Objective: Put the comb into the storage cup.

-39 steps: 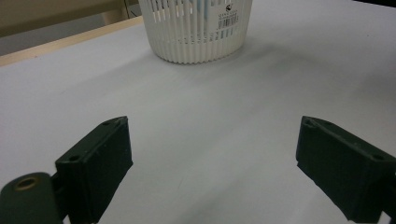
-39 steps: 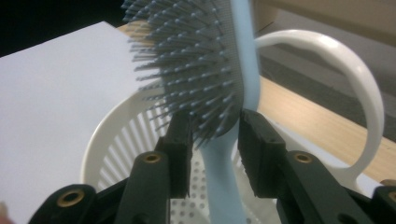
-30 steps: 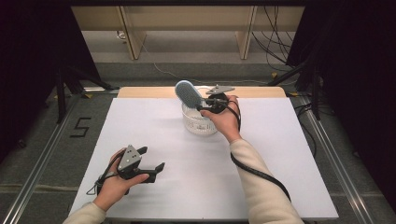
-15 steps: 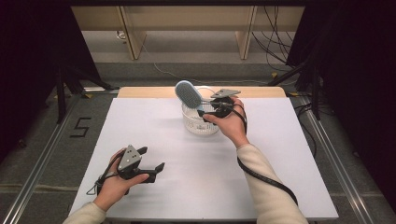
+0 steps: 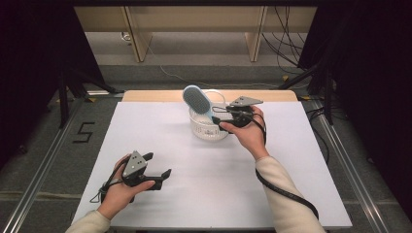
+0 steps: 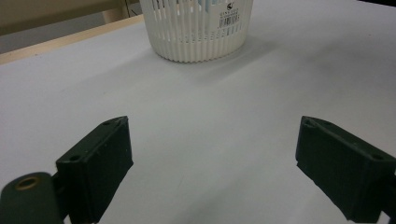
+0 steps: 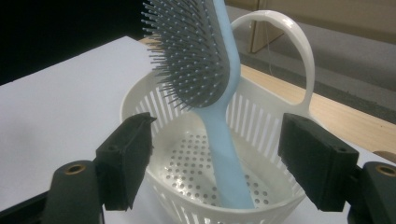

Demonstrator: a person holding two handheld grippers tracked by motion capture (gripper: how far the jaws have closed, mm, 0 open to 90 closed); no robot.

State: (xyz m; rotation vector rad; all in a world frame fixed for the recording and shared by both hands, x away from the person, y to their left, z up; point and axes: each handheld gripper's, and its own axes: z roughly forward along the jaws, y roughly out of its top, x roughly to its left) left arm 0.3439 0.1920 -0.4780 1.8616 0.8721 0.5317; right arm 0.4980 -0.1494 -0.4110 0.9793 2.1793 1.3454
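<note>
Since earlier, right gripper (image 5: 219,116) has backed rightward, jaws just opening, freeing hairbrush (image 5: 197,101) | hairbrush leans handle-down inside basket (image 5: 208,132), upper centre | left gripper (image 5: 158,165) gapes empty, lower left.

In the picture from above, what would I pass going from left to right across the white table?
Left gripper with its fingers open, near the front → light blue hairbrush standing in the white basket → right gripper, fingers open beside the basket, in the person's right hand.
</note>
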